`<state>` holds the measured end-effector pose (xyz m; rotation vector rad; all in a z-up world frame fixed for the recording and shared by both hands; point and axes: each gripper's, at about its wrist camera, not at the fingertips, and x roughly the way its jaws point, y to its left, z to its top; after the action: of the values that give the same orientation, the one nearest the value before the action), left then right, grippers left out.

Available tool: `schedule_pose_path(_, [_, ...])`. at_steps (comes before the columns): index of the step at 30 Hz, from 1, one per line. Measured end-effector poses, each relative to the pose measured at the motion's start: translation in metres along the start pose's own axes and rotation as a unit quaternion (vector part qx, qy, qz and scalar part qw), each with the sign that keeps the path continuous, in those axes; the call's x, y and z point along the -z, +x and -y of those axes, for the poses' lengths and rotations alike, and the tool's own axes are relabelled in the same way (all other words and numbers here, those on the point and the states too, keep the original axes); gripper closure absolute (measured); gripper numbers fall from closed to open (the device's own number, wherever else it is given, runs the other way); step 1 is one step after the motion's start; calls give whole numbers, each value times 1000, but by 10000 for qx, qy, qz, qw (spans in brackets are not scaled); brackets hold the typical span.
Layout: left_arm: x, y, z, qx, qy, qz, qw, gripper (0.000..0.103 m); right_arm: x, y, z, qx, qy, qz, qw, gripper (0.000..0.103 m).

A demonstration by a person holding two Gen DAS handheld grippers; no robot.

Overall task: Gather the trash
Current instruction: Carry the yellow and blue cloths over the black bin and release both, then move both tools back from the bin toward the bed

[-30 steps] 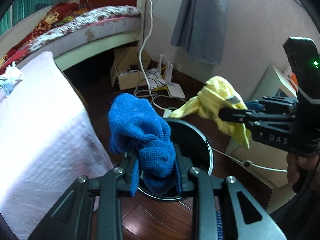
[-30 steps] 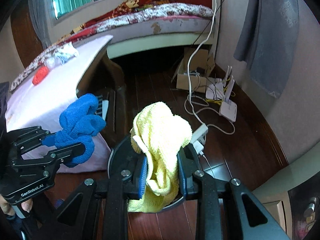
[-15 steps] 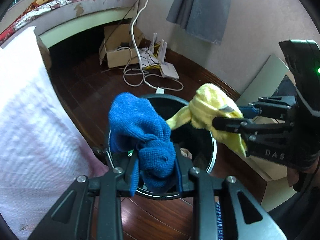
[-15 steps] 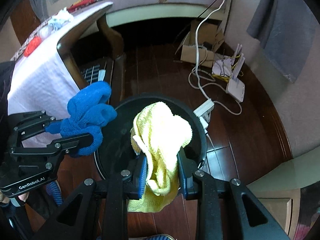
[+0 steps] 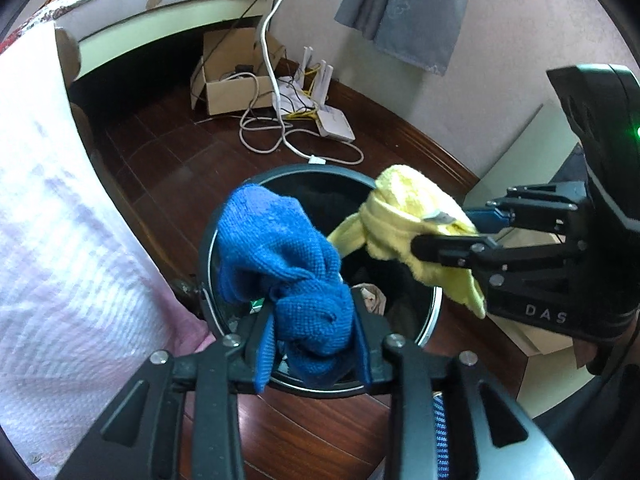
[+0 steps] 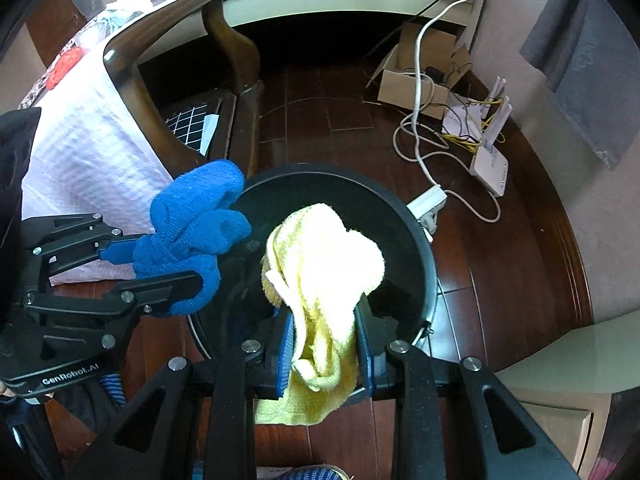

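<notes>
The left gripper (image 5: pixel 314 344) has the blue cloth (image 5: pixel 288 264) between its jaws, and the jaws are opening. The right gripper (image 6: pixel 324 344) squeezes the yellow cloth (image 6: pixel 324 264) tight. Both hang over the black bin (image 6: pixel 416 232). Let each cloth go only when it is well inside the rim. The desk (image 6: pixel 128 80) is close on one side. The cables (image 6: pixel 432 152) lie farther off.

White lettering "DAS" is read on the black body of the right gripper (image 5: pixel 454 228), at about four o'clock in the left wrist view — the word is cut off there; "GenRobot.AI" is printed in white on the body of the left gripper (image 6: pixel 158 266), at about eight o'clock in the right wrist view; no other text can be made out.
</notes>
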<state>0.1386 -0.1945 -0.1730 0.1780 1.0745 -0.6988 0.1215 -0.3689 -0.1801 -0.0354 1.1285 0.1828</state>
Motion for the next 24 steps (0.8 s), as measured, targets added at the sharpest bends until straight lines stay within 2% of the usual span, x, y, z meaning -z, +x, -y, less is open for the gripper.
schedule_pose_path(1, [0,1,-1,-27,-29,-14,10000,53,-1,1,-1,0,-38,-32,10000,65])
schedule_pose_path(2, [0,2,-4,-128,-72,-2,9999,29,-2,4,-2,97,-96,-59,9999,56])
schedule_pose_path(3, [2,0,-6,-211,-119,25,9997,8,-2,5,-1,285,-101,-47,9995,30])
schedule_pose_path(4, [4,-1,-10,-280,-201,69,9994,3,-1,4,2,442,-69,23,9990,19])
schedule_pose_path(6, [7,-3,-14,-436,-280,82,9986,2,-1,0,9,561,36,95,9984,15])
schedule_pose_path(7, [8,-4,-16,-543,-284,80,9981,2,-2,0,13,630,97,81,9979,2])
schedule_pose_path(12, [11,-8,-17,-873,-269,161,9957,2,-3,-7,24,769,317,167,9964,0])
schedule_pose_path(24, [13,-42,-10,-1100,-200,478,9926,2,-11,-33,15,854,204,512,9948,0])
